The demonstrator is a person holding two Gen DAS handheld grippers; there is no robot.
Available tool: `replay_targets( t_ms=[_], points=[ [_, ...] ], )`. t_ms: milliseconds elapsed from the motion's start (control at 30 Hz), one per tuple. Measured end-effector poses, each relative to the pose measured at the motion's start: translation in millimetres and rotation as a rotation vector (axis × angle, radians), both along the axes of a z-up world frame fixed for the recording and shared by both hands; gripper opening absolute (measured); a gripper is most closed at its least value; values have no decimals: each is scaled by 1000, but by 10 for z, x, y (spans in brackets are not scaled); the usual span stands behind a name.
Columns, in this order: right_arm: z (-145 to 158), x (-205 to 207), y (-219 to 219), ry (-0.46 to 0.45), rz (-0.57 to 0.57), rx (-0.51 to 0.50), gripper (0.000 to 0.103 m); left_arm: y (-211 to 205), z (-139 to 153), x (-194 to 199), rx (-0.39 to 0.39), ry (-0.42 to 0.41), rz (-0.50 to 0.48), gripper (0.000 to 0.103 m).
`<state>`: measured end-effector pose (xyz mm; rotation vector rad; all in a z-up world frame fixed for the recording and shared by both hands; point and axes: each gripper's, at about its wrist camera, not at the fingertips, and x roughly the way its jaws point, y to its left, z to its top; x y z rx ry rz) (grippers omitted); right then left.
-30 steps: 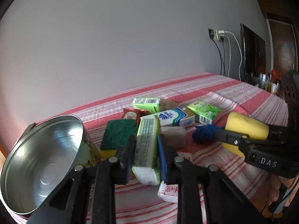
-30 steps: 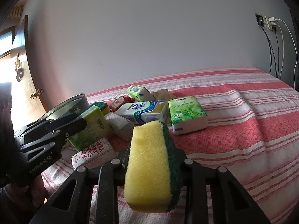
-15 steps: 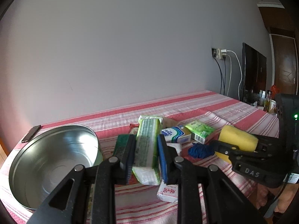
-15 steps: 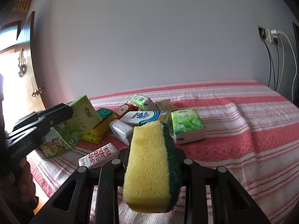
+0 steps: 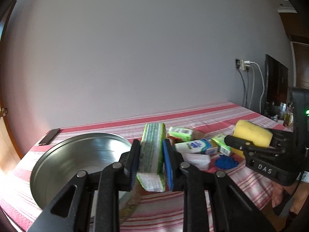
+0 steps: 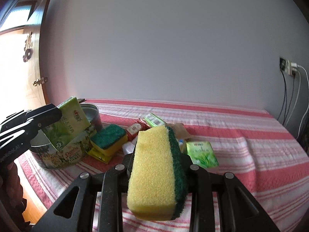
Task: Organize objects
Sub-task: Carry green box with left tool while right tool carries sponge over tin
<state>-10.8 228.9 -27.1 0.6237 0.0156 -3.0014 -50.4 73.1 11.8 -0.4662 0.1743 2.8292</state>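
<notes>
We have a green tissue pack clamped in the left hand-held gripper, lifted over the near rim of the round tin at the left end of the surface. The right hand-held gripper is clamped on a yellow sponge, raised above the near edge. We should bring each over the tin's mouth before letting go, one at a time. A second sponge lies just beside the tin, and the two hand-held grippers could crowd each other there.
</notes>
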Motion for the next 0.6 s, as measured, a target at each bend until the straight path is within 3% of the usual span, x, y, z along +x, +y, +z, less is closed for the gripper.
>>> replay_targets(
  t_ms=[600],
  points=[
    [230,-249,-527,22,114,89,32,-684,98,-188,16,-5,173,22]
  ],
)
